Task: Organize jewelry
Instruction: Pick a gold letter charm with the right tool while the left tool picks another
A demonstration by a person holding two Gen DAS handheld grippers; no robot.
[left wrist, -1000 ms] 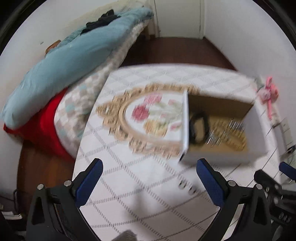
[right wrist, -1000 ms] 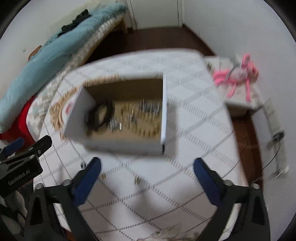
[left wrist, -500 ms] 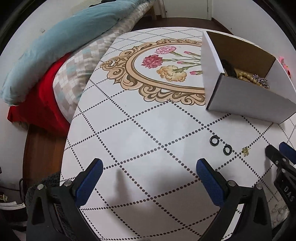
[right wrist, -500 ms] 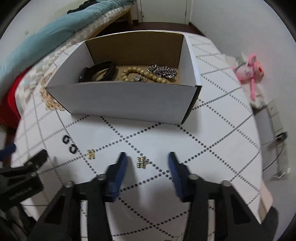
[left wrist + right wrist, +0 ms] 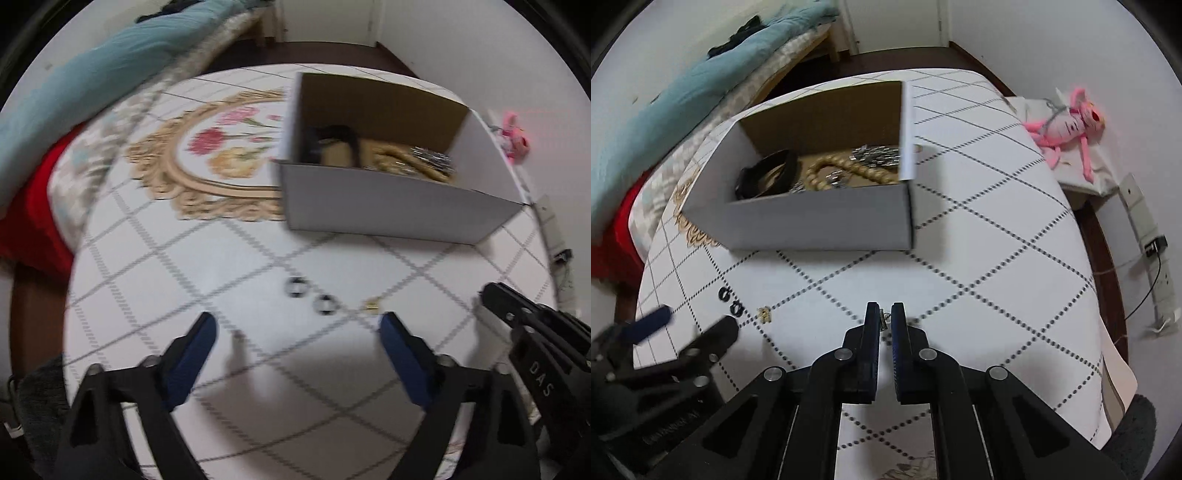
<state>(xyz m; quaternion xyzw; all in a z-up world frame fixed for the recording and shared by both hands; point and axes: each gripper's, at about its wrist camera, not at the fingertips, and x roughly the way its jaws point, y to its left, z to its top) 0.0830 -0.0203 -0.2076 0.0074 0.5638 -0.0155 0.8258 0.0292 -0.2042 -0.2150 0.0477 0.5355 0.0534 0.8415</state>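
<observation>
A white cardboard box (image 5: 816, 218) (image 5: 388, 206) on the round table holds a black bracelet (image 5: 768, 173), a bead necklace (image 5: 846, 171) and a silver chain (image 5: 877, 155). My right gripper (image 5: 885, 320) is shut on a small gold earring (image 5: 884, 320), held between the tips just above the table in front of the box. Two black rings (image 5: 729, 301) (image 5: 310, 295) and a second gold earring (image 5: 764, 314) (image 5: 371, 305) lie on the table to its left. My left gripper (image 5: 297, 332) is open and empty, just short of the rings.
The table has a white diamond-pattern cloth (image 5: 997, 229) with a floral medallion (image 5: 221, 155). A bed with blue and red bedding (image 5: 74, 92) stands at the left. A pink plush toy (image 5: 1067, 125) lies on a stand at the right, with a power strip (image 5: 1156, 254) below.
My right gripper has closed on the gold earring that lay between its fingers. My left gripper has moved right and closer to the two black rings, narrowing slightly.
</observation>
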